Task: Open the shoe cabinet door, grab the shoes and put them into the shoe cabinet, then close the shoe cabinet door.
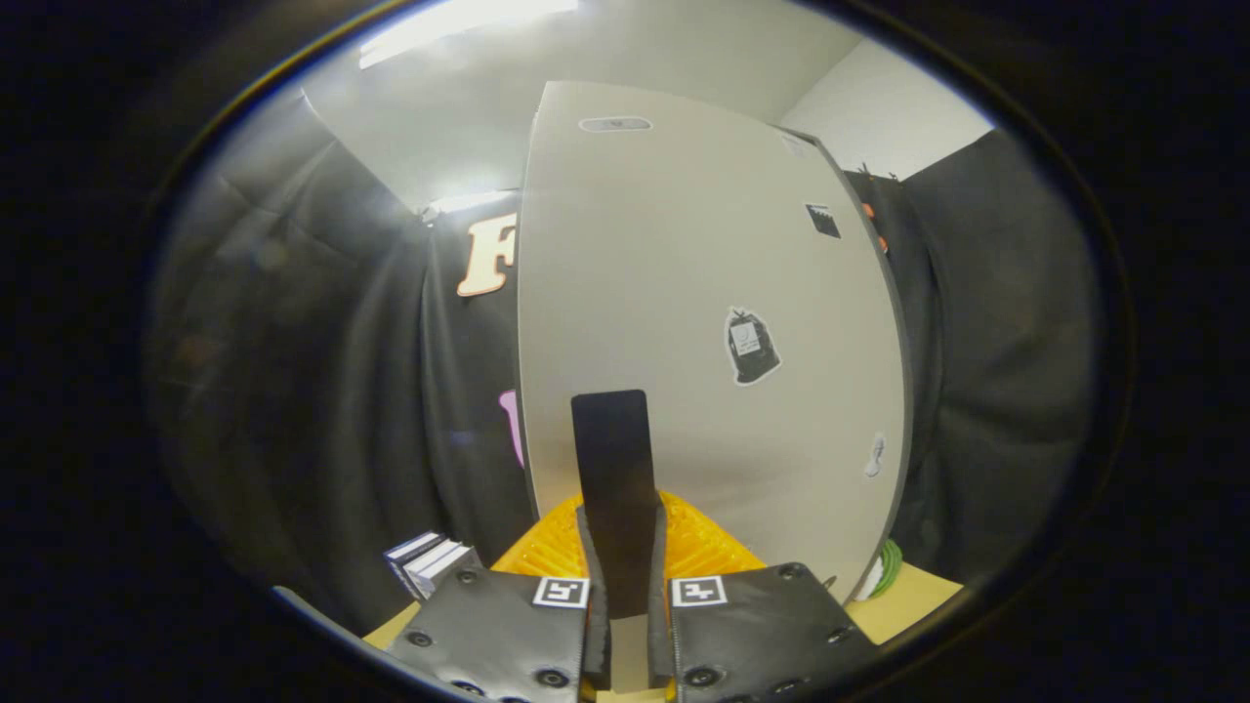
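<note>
The tall pale shoe cabinet (703, 293) stands just ahead, its flat front carrying a few small stickers; I see no gap at its door. My gripper (625, 547) points at its lower part. A flat black strip (610, 449) rises from between my fingers (593, 576), and both press on its lower end. A yellow ridged shoe (703, 547) spreads out on either side right behind the fingers, at the cabinet's foot. Whether the strip belongs to the shoe or to the cabinet door is unclear.
A small stack of white-edged books (430, 563) lies on the tan tabletop (913, 598) left of the fingers. A green and white object (884, 569) peeks out at the cabinet's lower right corner. Black cloth walls close in on both sides.
</note>
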Action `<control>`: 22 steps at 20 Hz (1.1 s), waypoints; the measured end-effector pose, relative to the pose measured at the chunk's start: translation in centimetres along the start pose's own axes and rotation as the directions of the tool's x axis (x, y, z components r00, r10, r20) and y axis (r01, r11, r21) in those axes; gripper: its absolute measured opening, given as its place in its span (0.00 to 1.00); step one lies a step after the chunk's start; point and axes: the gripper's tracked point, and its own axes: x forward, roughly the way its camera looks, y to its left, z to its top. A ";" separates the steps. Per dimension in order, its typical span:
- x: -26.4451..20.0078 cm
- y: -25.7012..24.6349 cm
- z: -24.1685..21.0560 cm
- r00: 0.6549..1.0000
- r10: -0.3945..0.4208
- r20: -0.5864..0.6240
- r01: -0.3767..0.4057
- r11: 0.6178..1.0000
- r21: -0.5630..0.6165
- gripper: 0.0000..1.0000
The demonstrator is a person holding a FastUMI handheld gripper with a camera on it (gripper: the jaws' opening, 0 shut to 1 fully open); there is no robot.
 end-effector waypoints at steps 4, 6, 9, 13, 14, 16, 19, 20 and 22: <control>-0.1 -0.1 0.3 1.000 0.003 0.009 -0.003 1.000 -0.004 0.16; -0.1 0.1 0.2 1.000 0.026 0.008 -0.026 1.000 -0.005 0.16; 0.1 0.5 0.3 0.997 0.079 0.008 -0.079 0.997 -0.011 0.16; 0.2 1.3 0.1 0.988 0.155 0.003 -0.155 0.988 0.000 0.16; 0.2 1.4 0.0 0.985 0.171 0.002 -0.171 0.985 0.005 0.16; 0.1 1.6 0.1 0.980 0.200 0.000 -0.200 0.980 0.018 0.16; 0.2 1.8 0.1 0.972 0.234 0.000 -0.234 0.972 0.032 0.16; 0.2 1.9 0.0 0.970 0.243 0.001 -0.243 0.969 0.036 0.16; 0.0 1.8 0.1 0.968 0.252 0.006 -0.252 0.967 0.044 0.16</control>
